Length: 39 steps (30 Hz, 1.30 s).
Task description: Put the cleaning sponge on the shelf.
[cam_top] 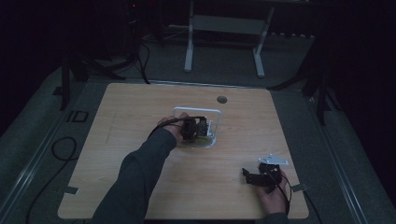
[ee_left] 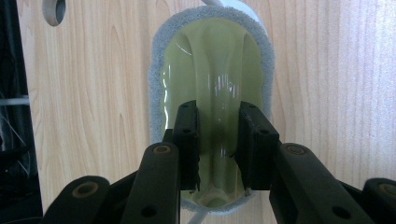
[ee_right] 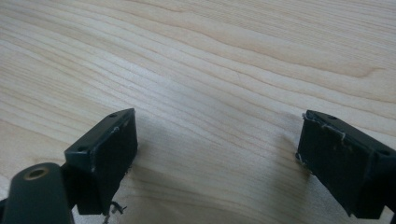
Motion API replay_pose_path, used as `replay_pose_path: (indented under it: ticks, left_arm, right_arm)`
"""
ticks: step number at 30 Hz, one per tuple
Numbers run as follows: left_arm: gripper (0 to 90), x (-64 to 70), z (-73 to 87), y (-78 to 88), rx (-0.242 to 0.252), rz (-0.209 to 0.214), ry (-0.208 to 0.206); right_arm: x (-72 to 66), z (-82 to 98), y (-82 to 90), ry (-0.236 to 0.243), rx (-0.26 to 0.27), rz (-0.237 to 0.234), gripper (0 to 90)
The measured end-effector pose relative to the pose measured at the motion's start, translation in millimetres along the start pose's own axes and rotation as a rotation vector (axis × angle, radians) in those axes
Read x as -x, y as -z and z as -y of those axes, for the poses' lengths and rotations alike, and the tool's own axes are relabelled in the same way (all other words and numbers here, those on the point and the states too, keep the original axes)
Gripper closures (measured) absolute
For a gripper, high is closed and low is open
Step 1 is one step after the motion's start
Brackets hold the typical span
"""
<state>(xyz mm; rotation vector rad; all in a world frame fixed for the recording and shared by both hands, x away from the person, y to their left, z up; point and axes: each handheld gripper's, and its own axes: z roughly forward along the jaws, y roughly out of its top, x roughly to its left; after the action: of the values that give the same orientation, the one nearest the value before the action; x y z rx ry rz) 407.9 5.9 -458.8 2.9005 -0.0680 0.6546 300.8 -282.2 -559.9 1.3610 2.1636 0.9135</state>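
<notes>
A scrubber with a glossy pale-green handle (ee_left: 210, 60) and a grey sponge rim (ee_left: 156, 79) lies on the wooden table. My left gripper (ee_left: 218, 116) is shut on the raised ridge of that handle, one black pad on each side. In the high view the left gripper (cam_top: 200, 128) sits over the base of a white wire frame (cam_top: 196, 110) at the table's middle; the scrubber is hidden under it. My right gripper (cam_top: 248, 176) rests near the front right corner, and in its own view the right gripper (ee_right: 217, 140) is open over bare wood.
A round cable hole (cam_top: 222, 99) sits in the table (cam_top: 140, 107) behind the frame. A white desk stand (cam_top: 224, 28) and dark tripod legs stand on the floor beyond. Cables trail on the floor at the left.
</notes>
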Motion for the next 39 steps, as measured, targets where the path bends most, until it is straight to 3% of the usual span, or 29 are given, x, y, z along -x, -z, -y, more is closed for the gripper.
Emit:
replay_pose_path:
  ticks: [10, 17, 35, 39]
  left_arm:
    - [70.8, -0.3, -1.8, -7.1, -0.009, -0.051, -0.02]
    - [69.7, -2.2, -2.4, -10.8, -0.01, -0.074, -0.007]
    - [55.1, -0.9, -0.2, -1.5, 0.025, -0.103, 0.02]
    - [54.3, 1.9, 0.1, 1.6, 0.037, -0.088, 0.02]
  right_arm:
    - [0.0, 0.0, 0.0, 0.0, 0.0, 0.0, 11.6]
    - [0.0, 0.0, 0.0, 0.0, 0.0, 0.0, 11.6]
    - [0.0, 0.0, 0.0, 0.0, 0.0, 0.0, 11.6]
    - [0.0, 0.0, 0.0, 0.0, 0.0, 0.0, 11.6]
